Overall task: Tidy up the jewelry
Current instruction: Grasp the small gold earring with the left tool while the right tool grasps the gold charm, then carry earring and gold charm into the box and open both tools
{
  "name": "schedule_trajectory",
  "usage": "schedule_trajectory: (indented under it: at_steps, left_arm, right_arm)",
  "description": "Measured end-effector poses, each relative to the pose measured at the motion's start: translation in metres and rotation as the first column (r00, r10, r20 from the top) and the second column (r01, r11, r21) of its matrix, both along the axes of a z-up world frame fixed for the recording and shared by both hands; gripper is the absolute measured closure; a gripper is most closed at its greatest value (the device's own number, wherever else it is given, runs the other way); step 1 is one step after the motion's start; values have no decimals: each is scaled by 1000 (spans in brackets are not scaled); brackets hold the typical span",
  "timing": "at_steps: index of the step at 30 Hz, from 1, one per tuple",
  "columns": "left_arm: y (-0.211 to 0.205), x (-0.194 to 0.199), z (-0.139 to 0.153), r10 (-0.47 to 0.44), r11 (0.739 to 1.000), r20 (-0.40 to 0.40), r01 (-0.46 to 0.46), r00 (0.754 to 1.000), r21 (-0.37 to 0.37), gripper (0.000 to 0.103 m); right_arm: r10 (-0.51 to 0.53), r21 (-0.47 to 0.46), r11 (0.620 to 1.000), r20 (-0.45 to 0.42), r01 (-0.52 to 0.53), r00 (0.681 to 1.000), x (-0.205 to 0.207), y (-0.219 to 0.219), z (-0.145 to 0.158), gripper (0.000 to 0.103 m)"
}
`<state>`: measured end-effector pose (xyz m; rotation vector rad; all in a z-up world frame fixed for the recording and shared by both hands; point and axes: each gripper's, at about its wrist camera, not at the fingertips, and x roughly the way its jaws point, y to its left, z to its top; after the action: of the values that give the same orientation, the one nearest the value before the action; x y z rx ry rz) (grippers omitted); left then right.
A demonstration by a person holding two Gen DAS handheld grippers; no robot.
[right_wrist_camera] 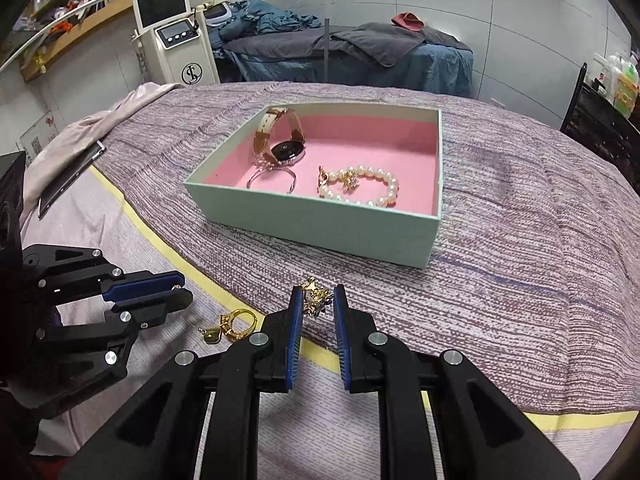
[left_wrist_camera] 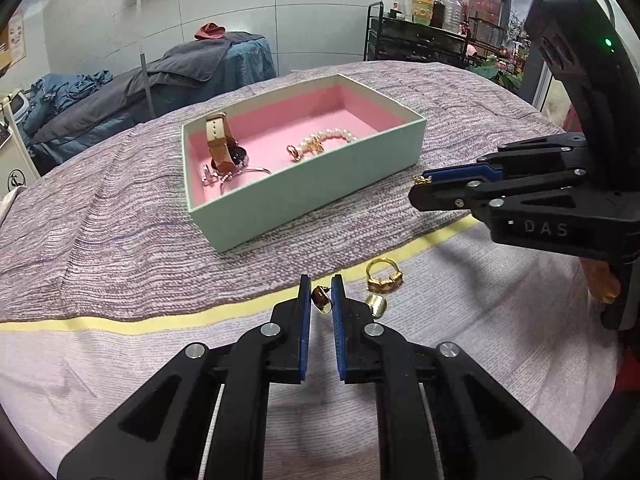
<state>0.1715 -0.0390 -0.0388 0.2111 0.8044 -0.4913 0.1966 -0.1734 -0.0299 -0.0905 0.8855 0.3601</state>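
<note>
A mint-green box [left_wrist_camera: 304, 200] with pink lining sits on the striped bedspread. It holds a tan-strap watch [right_wrist_camera: 280, 140], a silver bangle [right_wrist_camera: 272, 180] and a pearl bracelet [right_wrist_camera: 360, 184]. My left gripper [left_wrist_camera: 321, 292] is shut on a small brown-and-gold earring [left_wrist_camera: 320, 299], just above the cloth in front of the box. Beside it lie a gold ring [left_wrist_camera: 384, 278] and a flat gold earring [left_wrist_camera: 376, 305]. My right gripper [right_wrist_camera: 318, 300] is shut on a gold star-shaped piece [right_wrist_camera: 316, 296], held above the cloth near the box's front wall [right_wrist_camera: 320, 228]. In the left wrist view the right gripper [left_wrist_camera: 418, 190] hovers at the right.
A yellow stripe [left_wrist_camera: 160, 322] crosses the bedspread in front of the box. A dark tablet [right_wrist_camera: 68, 182] and a pale cloth [right_wrist_camera: 120, 108] lie at the left edge. Behind stand a white machine [right_wrist_camera: 176, 40], a treatment bed [right_wrist_camera: 340, 52] and a cart with bottles [left_wrist_camera: 420, 32].
</note>
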Motion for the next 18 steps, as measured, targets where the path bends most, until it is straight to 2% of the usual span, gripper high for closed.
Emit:
schedule_trajectory:
  at_steps: [9, 18]
  left_arm:
    - [4, 22, 26, 19, 1000, 57, -19, 998, -7, 92]
    - [4, 73, 40, 48, 998, 32, -47, 998, -35, 92]
  right_arm:
    - [19, 5, 1000, 59, -19, 998, 8, 7, 27, 88]
    - [23, -20, 1000, 66, -21, 998, 41, 17, 40, 88]
